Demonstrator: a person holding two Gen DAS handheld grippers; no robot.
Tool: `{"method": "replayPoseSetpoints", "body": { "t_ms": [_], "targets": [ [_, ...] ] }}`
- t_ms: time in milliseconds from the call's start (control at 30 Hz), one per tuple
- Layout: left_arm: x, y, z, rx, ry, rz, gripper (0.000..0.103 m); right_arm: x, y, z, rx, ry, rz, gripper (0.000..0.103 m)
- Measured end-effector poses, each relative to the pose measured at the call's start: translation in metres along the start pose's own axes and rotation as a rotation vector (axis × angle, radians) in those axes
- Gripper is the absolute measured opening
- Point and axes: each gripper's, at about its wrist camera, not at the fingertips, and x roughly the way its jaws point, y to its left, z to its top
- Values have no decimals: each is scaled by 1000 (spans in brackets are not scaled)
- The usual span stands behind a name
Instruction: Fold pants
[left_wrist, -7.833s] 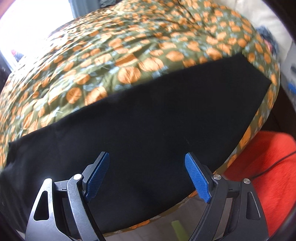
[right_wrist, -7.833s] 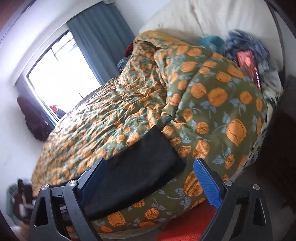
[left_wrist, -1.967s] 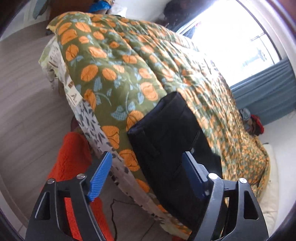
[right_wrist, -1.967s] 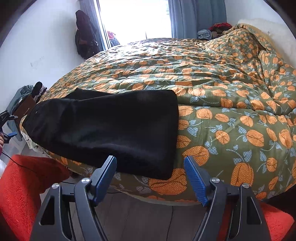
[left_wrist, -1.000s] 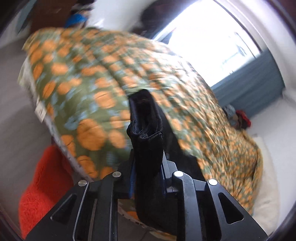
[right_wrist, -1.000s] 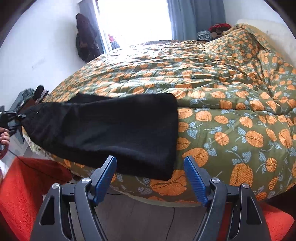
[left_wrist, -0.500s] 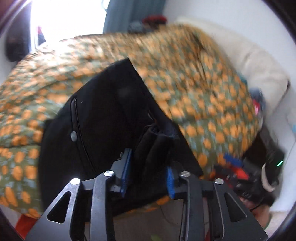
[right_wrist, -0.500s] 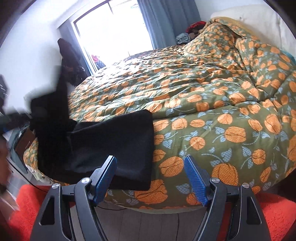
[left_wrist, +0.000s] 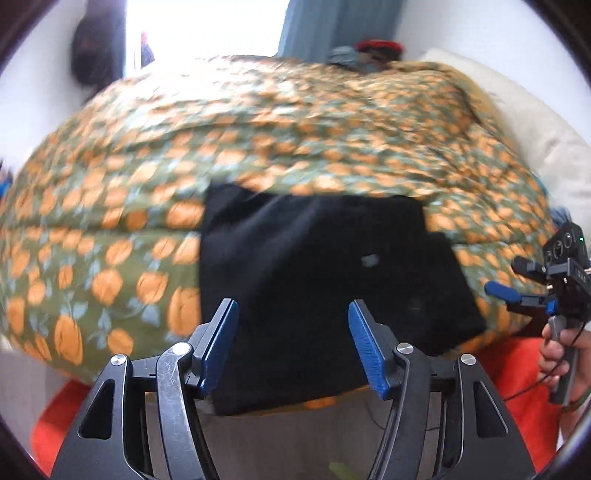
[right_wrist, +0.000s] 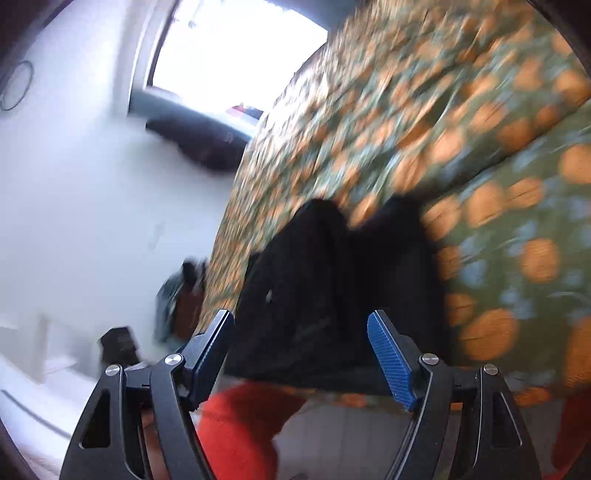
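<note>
The black pants (left_wrist: 325, 280) lay folded into a squarish block at the near edge of the bed, resting on the green quilt (left_wrist: 258, 147) with its orange pumpkin-like print; their lower hem hung slightly over the bed's edge at about 6 o'clock in the left wrist view; a small pale spot showed on the cloth toward 3 o'clock of its middle. In the right wrist view the pants (right_wrist: 332, 295) sat heaped in two dark humps, blurred, with the quilt (right_wrist: 480, 147) running off toward 1 o'clock.

The left gripper (left_wrist: 293, 349) hovered just before the pants with its blue pads spread wide and nothing between them; the right gripper (right_wrist: 301, 356) likewise stood wide apart and empty, the pants seen beyond its gap; in the left view the right gripper (left_wrist: 532, 291) appeared at 3 o'clock, held in a hand (left_wrist: 565, 354) clear of the cloth.

An orange-red rug (left_wrist: 517, 387) lay on the floor below the bed; a bright window (right_wrist: 236, 48) sat at 11 o'clock in the right view; a cream pillow (left_wrist: 535, 140) rested at 2 o'clock in the left view.
</note>
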Motion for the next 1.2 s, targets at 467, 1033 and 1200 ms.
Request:
{"method": "replayPoseSetpoints", "body": {
  "t_ms": [467,1033,1200],
  "targets": [
    [59,-6,-25,29,119,-56,40,111,0,33,-57,355,-183,57],
    [-7,-44,2,77,25,-126,59,12,55,26,-212,216,-182,17],
    [54,-57,-24,155,190,-24,58,34,3,11,-186,268,-428,22]
  ]
}}
